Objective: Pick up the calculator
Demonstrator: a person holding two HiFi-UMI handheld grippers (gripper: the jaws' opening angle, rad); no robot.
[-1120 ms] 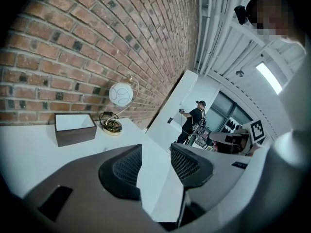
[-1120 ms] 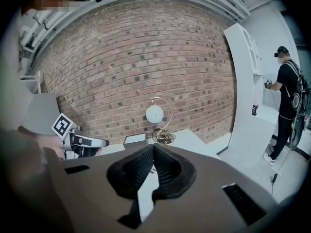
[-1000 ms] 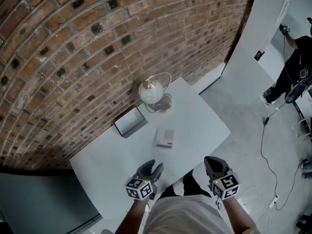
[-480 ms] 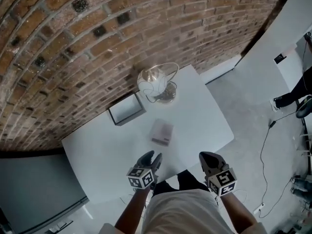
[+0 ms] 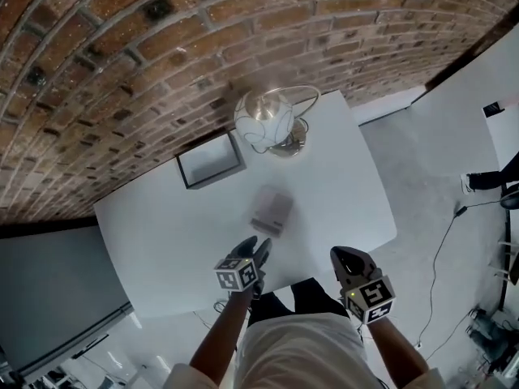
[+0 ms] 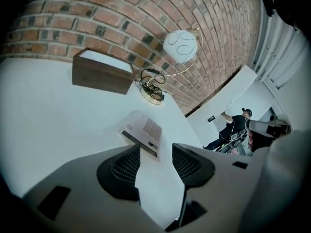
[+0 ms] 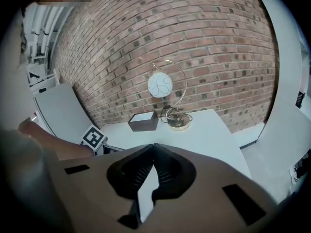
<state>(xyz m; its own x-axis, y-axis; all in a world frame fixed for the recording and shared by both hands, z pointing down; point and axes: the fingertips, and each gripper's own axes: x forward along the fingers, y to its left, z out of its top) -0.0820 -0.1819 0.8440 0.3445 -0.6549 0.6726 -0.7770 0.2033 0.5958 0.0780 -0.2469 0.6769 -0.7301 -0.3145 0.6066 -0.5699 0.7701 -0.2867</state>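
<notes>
White table [image 5: 162,233]: flat pale calculator [image 6: 143,130], keypad up; left gripper [image 6: 156,152] just opening, empty; right gripper [image 7: 153,147] closed.

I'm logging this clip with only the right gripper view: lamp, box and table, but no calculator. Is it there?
Observer: Yes. The head view shows the calculator lying flat mid-table, nearer the person than the box and lamp.
Operator: Is the left gripper on it?
Observer: No. In the left gripper view the left gripper has nothing between its jaws. They stand apart and have just been opening. The calculator lies just beyond the tips, untouched.
</notes>
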